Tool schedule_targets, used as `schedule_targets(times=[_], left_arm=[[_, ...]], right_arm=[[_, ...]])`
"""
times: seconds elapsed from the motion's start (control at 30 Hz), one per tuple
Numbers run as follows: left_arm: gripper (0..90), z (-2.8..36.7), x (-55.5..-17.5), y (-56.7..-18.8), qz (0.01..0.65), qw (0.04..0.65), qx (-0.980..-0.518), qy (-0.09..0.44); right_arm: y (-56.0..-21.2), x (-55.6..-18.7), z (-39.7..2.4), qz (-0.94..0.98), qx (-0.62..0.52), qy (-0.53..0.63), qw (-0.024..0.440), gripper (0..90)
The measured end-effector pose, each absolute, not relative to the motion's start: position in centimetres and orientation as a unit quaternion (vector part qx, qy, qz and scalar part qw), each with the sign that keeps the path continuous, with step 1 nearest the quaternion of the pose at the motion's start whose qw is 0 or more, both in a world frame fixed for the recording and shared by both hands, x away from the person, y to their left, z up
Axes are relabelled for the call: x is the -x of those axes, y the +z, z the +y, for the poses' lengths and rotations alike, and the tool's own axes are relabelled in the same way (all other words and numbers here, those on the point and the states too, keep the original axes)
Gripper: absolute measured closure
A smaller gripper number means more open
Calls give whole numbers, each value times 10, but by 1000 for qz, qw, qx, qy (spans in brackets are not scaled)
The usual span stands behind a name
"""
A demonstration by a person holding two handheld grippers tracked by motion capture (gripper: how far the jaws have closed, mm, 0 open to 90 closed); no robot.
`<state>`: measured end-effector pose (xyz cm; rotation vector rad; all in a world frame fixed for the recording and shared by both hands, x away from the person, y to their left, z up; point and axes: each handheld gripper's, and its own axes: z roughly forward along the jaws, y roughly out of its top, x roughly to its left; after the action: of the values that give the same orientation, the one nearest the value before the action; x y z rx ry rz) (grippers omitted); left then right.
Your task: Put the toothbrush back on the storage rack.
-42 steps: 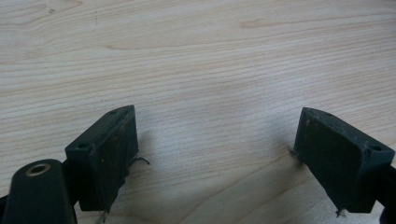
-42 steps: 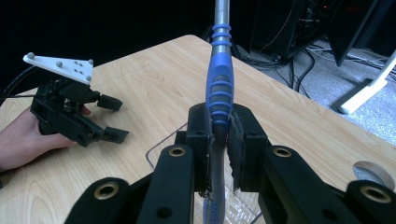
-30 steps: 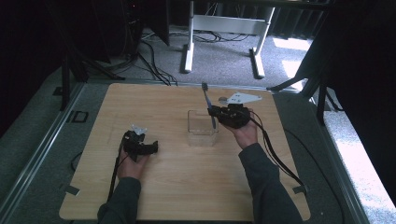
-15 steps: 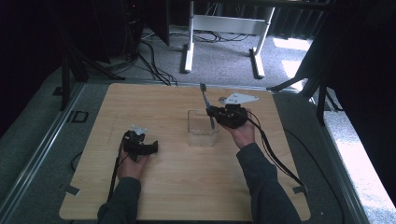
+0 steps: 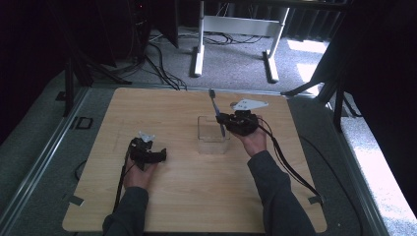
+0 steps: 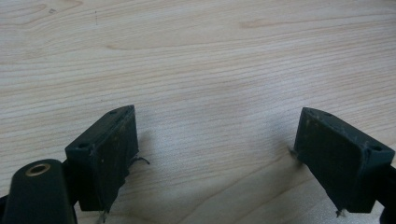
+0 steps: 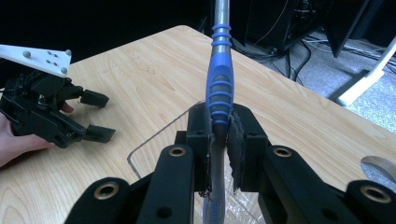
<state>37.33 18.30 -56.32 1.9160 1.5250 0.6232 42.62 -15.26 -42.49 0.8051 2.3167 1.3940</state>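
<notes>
On the wooden table (image 5: 187, 196), near its middle, stands a clear plastic box (image 5: 212, 142) with low see-through walls. Just above it, the right gripper (image 5: 222, 119) has its jaws clamped on a toothbrush (image 5: 216, 110) — the pads press on the blue ribbed handle from both sides. In the right gripper view the toothbrush (image 7: 219, 88) runs straight up between the jaws, its grey neck leaving the top of the picture, while the lower end of the handle passes down between the pads toward the clear plastic box (image 7: 154, 154) beneath. From the high view the brush stands tilted, its bristled head up and leaning toward the far edge of the table, its lower end over the box; whether it touches the bottom I cannot tell.

The left gripper (image 5: 160, 155) lies low on the near-left part of the table, well apart from the box, held in the person's left hand (image 5: 137, 174). Its jaws stand wide — in the left gripper view there is bare wood grain between the two black pads (image 6: 109, 154), nothing held. The right gripper view also catches the left gripper (image 7: 95, 116) farther off, jaws parted, resting on the table (image 7: 140, 74).
</notes>
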Motion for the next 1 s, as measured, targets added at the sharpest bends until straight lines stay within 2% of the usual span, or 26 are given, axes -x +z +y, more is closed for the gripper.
schedule_targets(times=[1.0], left_arm=[[139,183,-373,-563,575,303,-723,235]], right_arm=[[-442,-430,-143,826,-286,459,159,791]])
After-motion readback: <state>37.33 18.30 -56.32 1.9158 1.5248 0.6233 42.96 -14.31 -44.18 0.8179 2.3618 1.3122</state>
